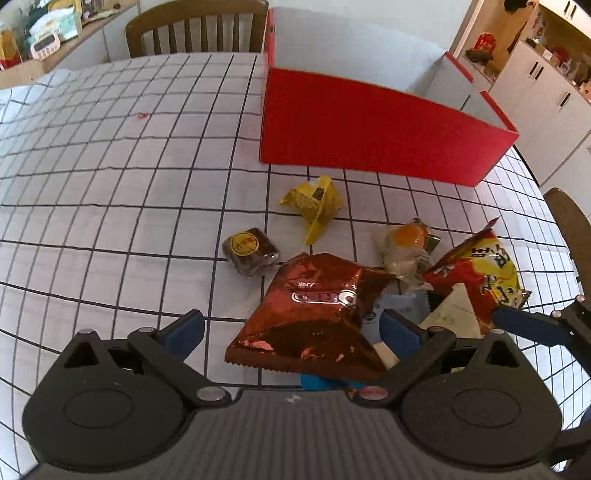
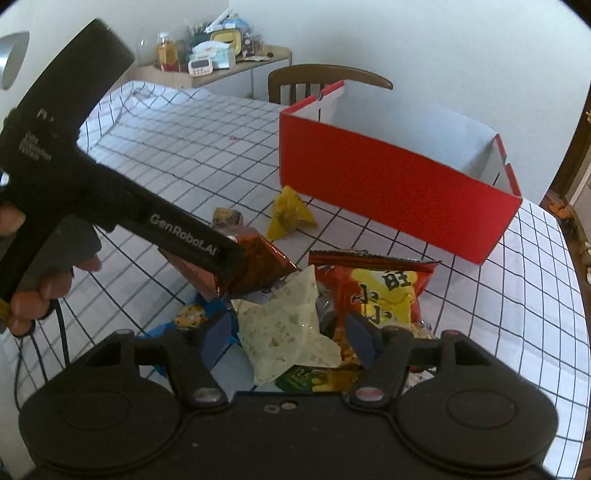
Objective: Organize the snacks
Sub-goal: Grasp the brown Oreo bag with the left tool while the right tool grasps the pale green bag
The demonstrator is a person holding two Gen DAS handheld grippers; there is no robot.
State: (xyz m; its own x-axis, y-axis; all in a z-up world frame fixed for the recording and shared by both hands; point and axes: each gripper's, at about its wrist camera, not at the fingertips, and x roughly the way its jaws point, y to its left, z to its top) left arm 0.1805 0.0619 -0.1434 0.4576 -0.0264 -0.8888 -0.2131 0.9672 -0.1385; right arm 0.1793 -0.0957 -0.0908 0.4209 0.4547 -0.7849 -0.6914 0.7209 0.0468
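A pile of snacks lies on the checked tablecloth in front of an open red box point(image 1: 369, 129), which also shows in the right wrist view point(image 2: 388, 184). My left gripper point(image 1: 291, 328) is open, its fingers on either side of a copper-red foil bag point(image 1: 314, 310). My right gripper point(image 2: 288, 332) is open around a pale cream packet point(image 2: 288, 321), with a red-and-yellow chip bag point(image 2: 380, 284) just beyond. A yellow packet point(image 1: 314, 203), a round brown cake point(image 1: 249, 251) and an orange-topped pastry point(image 1: 406, 247) lie apart from the pile.
Wooden chairs point(image 1: 195, 29) stand at the table's far side and at the right edge point(image 1: 569, 221). A cluttered shelf point(image 2: 207, 55) is behind the table. White cabinets point(image 1: 543, 85) stand at the right. The left half of the tablecloth point(image 1: 110, 147) is bare.
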